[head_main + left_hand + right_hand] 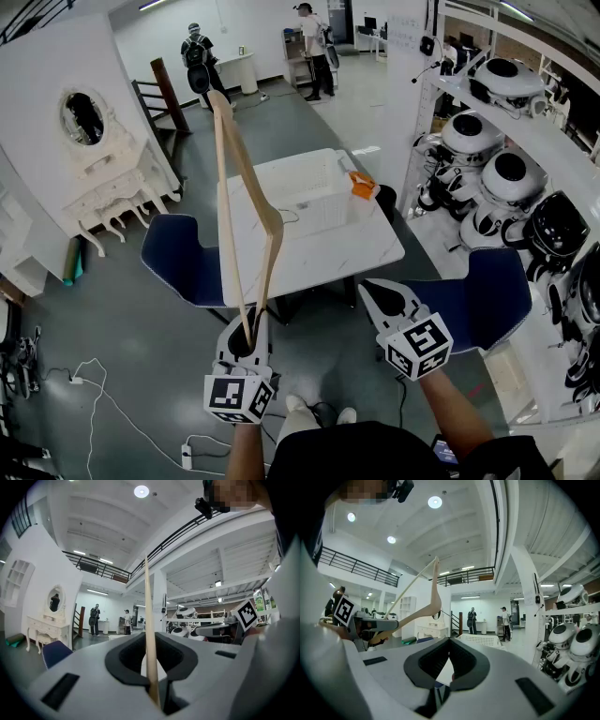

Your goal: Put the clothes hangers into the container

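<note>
Head view shows a wooden clothes hanger (230,206) held up on end by the left gripper (248,339). The jaws are pressed tight on one end of the hanger, and the rest of it sticks up tall. It is likely held this way so that it can be lifted over the table (370,251) edge without bumping. In the left gripper view, the thin wood (147,620) is seen pinched right between the jaws. The right gripper (373,292) is held beside it, with its jaws together and nothing in them. It is likely held aside because only one gripper is needed for the hanger. The white container (309,192) is set on the table ahead, well apart from the hanger. A small orange thing (362,185) is seen at its right edge. The hanger is not yet in the container, so it must be carried forward and lowered in.
</note>
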`<state>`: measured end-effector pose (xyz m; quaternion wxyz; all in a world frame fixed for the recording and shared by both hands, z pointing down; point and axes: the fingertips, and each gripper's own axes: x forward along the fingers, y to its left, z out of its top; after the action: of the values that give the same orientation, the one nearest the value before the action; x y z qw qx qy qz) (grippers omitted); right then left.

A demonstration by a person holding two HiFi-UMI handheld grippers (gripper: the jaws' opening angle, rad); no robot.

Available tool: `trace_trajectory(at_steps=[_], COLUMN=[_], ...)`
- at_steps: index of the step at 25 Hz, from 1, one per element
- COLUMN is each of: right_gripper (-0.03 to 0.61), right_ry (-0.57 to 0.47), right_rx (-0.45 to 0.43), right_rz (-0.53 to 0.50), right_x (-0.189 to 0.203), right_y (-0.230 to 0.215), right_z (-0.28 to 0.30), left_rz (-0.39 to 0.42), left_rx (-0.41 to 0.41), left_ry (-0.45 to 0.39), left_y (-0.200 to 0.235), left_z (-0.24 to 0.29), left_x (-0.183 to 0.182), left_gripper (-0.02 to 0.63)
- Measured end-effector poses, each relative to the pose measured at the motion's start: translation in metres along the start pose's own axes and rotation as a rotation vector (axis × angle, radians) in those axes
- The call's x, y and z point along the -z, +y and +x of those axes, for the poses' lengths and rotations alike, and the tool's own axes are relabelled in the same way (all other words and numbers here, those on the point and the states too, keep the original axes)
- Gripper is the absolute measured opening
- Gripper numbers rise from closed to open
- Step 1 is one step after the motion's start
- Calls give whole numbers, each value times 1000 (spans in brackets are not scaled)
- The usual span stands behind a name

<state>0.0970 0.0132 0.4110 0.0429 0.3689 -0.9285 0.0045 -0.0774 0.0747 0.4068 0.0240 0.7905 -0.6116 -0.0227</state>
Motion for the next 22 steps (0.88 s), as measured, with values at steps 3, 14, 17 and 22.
trace_trajectory(at_steps=[3, 14, 17, 22], right_gripper=[18, 19, 18, 19], right_ry=[-1, -16, -18, -17], right_rx=[3, 7, 4, 3], right_rz=[1, 19, 17, 17], right_x=[0, -5, -5, -2], right_y=[0, -2, -3, -7], right_z=[0, -6, -8, -14], left_rz=[-2, -1, -2, -7], left_rx=[2, 13, 12, 9], left_ry=[-2, -4, -6, -10], left_y=[-1, -9, -12, -18], left_z=[0, 0, 1, 2], left_x=[0, -1, -1, 0], left_gripper=[52, 52, 52, 52])
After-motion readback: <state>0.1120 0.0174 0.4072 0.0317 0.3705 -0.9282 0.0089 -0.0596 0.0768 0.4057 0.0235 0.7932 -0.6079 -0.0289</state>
